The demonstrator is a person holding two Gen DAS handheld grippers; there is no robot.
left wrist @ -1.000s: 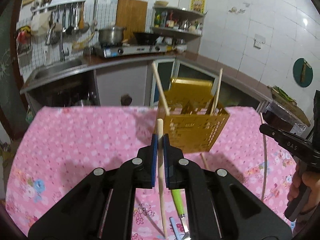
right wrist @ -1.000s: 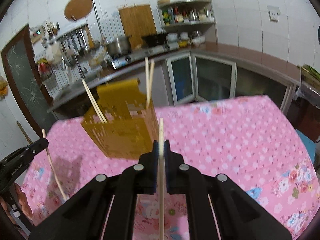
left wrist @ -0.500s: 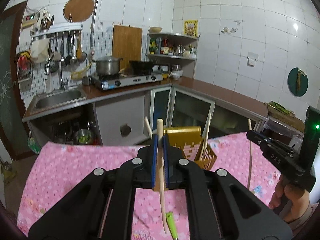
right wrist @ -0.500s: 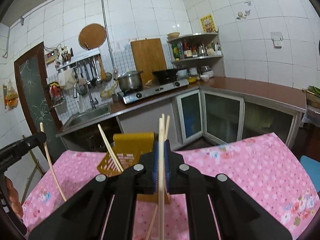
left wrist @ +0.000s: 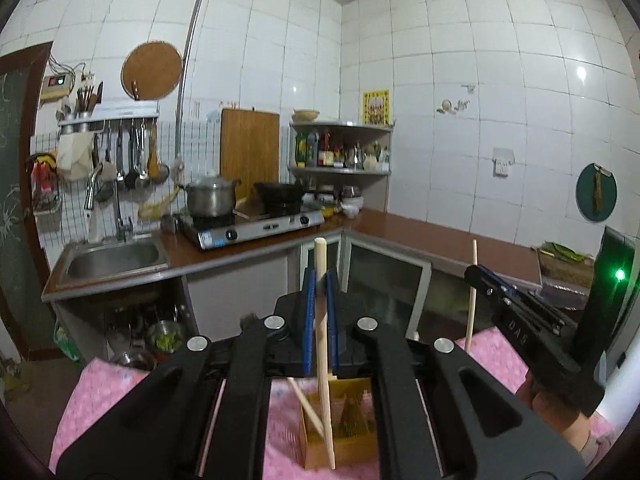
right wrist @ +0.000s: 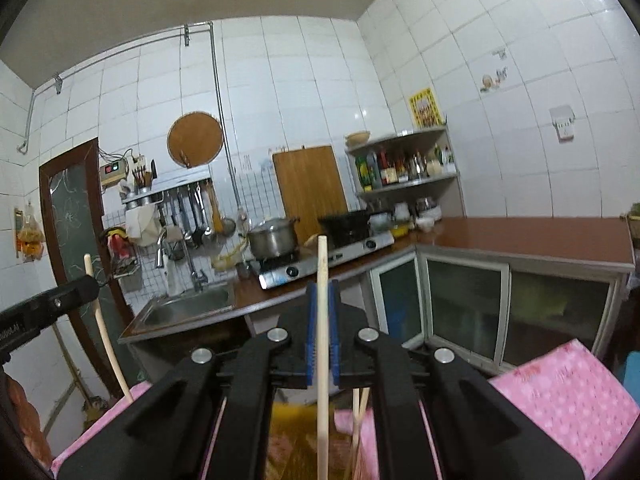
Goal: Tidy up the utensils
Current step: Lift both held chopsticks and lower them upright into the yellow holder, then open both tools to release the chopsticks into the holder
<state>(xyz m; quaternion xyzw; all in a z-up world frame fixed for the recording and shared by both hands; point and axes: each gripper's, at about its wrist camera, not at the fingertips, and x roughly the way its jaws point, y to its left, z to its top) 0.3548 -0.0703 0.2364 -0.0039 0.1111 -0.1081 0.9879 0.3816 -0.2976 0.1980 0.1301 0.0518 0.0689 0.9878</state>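
My left gripper [left wrist: 319, 280] is shut on a wooden chopstick [left wrist: 324, 368], held upright above the yellow perforated utensil holder [left wrist: 344, 424], which holds other chopsticks. My right gripper [right wrist: 322, 292] is shut on another wooden chopstick [right wrist: 322, 360], also upright over the holder [right wrist: 296, 440]. In the left wrist view the right gripper [left wrist: 472, 272] shows at the right with its chopstick [left wrist: 471, 304]. In the right wrist view the left gripper [right wrist: 86, 286] shows at the left with its chopstick [right wrist: 105, 332].
The holder stands on a pink flowered tablecloth [right wrist: 560, 392]. Beyond the table are a brown counter [left wrist: 420, 236] with a sink [left wrist: 112, 258], a gas stove [left wrist: 256, 226] with a pot, and glass-door cabinets [right wrist: 460, 304].
Both grippers have risen and tilted up with their chopsticks. The holder has dropped to the bottom of both views, and the kitchen wall now fills them.
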